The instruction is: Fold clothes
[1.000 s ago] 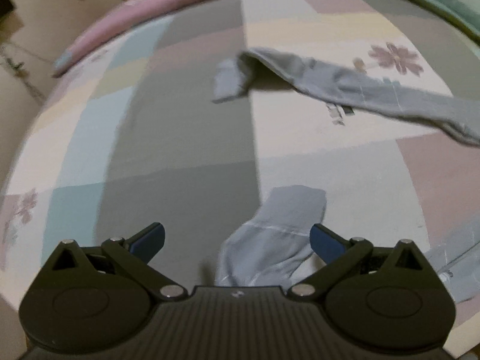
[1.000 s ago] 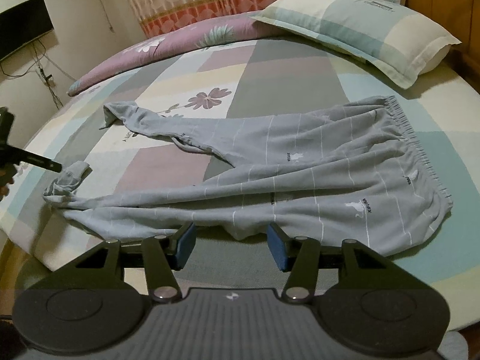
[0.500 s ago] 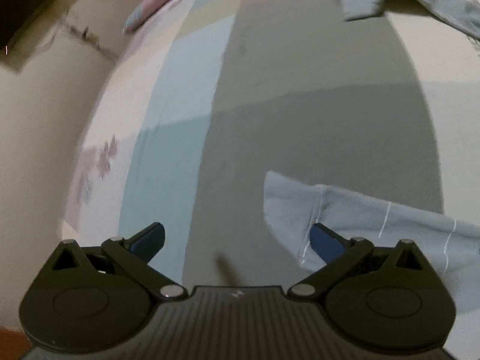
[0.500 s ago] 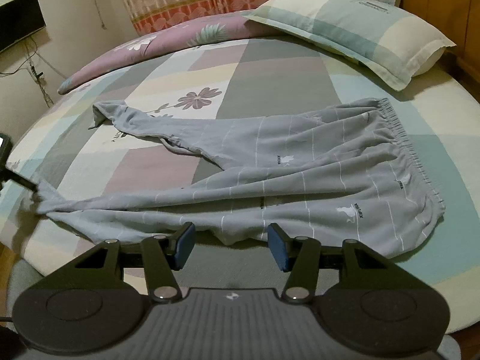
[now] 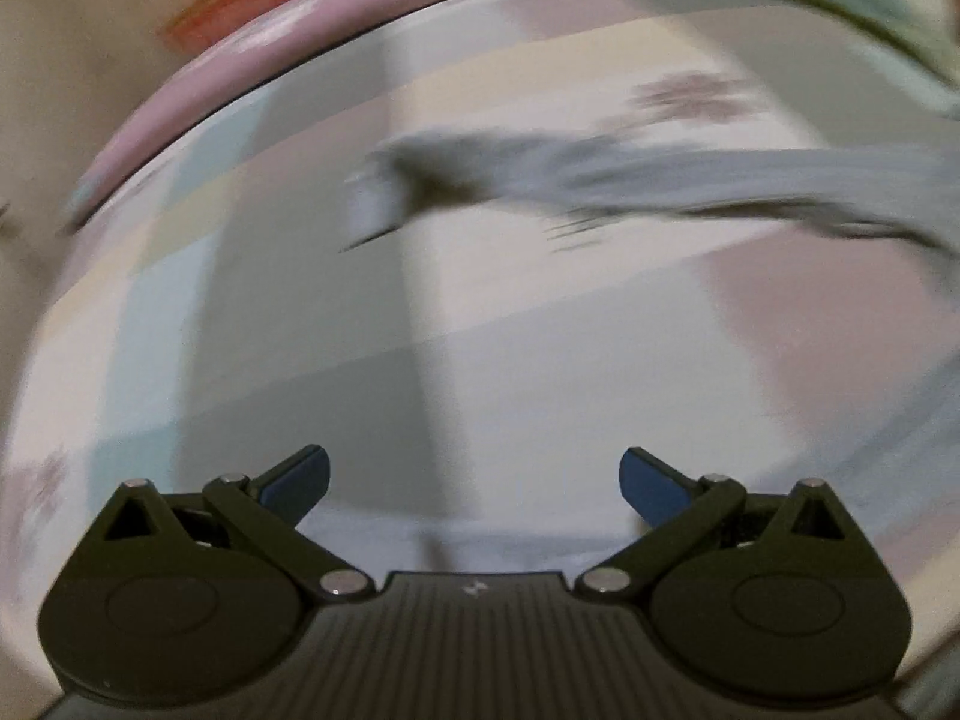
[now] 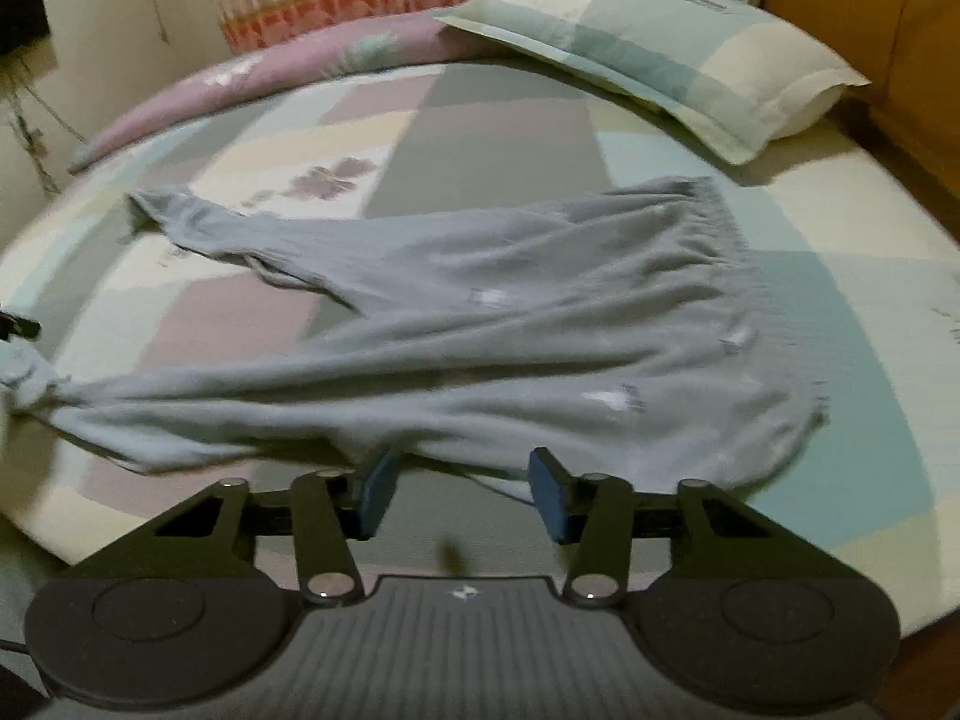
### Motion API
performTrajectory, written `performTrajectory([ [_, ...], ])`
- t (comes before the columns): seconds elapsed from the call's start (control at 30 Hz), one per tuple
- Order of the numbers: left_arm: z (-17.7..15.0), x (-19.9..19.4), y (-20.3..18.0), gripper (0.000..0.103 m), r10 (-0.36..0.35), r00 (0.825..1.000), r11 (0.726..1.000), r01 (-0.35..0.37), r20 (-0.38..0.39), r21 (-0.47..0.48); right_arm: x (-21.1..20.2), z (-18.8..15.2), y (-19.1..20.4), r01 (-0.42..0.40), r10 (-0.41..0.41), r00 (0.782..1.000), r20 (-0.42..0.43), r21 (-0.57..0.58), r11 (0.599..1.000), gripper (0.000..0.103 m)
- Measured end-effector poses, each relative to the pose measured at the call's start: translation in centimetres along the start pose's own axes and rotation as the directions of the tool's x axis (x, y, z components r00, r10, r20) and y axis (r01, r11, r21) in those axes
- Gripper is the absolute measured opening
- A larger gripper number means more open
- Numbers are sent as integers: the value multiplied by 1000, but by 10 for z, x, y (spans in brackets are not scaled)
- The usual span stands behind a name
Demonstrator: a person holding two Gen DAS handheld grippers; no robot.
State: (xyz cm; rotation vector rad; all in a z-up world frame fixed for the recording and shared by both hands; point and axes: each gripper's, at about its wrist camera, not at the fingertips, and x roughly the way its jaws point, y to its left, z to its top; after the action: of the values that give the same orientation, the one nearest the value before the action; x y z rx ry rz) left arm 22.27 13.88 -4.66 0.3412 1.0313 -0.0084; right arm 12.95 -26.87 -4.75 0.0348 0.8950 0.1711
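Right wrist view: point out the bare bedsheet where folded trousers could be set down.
Free: the sheet between the grey trousers and the pillow, and the strip between the waistband and the right edge of the bed. Crowded: the middle, covered by the trousers, and the near-left edge, where one leg end bunches.

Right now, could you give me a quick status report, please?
Left gripper open, empty. Right gripper open at near edge of grey trousers, which lie spread on the bed. Nothing in the way.

Left wrist view is motion-blurred; the trousers [image 5: 690, 180] smear, cut off at right.
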Motion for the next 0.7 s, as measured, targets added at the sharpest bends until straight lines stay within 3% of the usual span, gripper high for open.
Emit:
performTrajectory([
  [0.1,8,-12,-47,102,-121,991,989,116,56,93,3,-7,-15,53,-55,998,-41,-36,998,43],
  [0.23,16,-30,-108,102,-271,956,946,243,114,215,5,-10,-36,93,-95,994,-59,-33,995,38],
  [0.3,21,-33,-130,102,-306,944,934,274,121,229,4,-4,-46,81,-82,996,-45,-19,997,35],
  [0.4,30,-24,-149,102,-327,938,928,295,118,229,6,21,-54,55,-55,998,-5,-57,997,32],
  [0.57,42,-12,-155,102,-319,943,932,292,101,214,30,87,-52,-23,28,999,27,-165,986,31],
  [0.7,58,3,-152,102,-321,943,933,299,90,201,76,131,-44,-89,90,996,-4,-219,972,29],
])
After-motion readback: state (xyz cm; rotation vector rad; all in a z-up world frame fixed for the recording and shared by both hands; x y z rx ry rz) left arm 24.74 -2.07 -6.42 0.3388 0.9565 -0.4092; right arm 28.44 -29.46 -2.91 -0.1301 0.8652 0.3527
